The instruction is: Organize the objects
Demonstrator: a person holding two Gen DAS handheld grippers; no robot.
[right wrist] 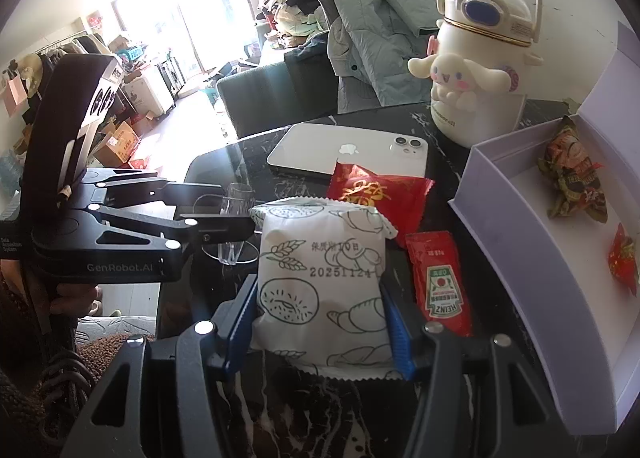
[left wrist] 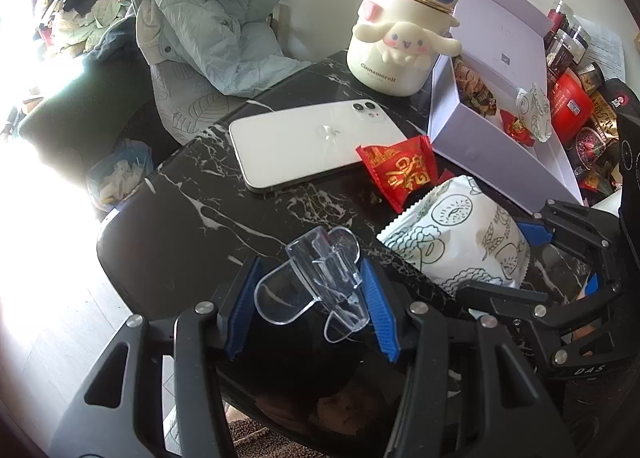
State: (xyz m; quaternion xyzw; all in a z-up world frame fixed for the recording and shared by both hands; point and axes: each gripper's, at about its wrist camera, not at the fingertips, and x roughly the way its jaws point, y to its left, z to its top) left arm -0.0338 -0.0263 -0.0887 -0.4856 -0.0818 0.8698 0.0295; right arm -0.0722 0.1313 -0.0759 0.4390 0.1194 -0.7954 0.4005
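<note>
Bread packet (right wrist: 320,278), white with drawn pastries, lies on the black marble table (left wrist: 192,218), pinched between the right gripper's (right wrist: 318,312) blue pads. Left gripper (left wrist: 308,298) clamps a clear plastic piece (left wrist: 316,282). Beyond lie a red packet (left wrist: 400,172), white phone (left wrist: 312,144), cream bottle (left wrist: 400,46) and box (right wrist: 520,242).

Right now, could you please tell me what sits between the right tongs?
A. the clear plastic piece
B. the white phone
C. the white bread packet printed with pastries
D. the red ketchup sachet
C: in the right wrist view the right tongs flank the bread packet, their blue pads against its sides.
</note>
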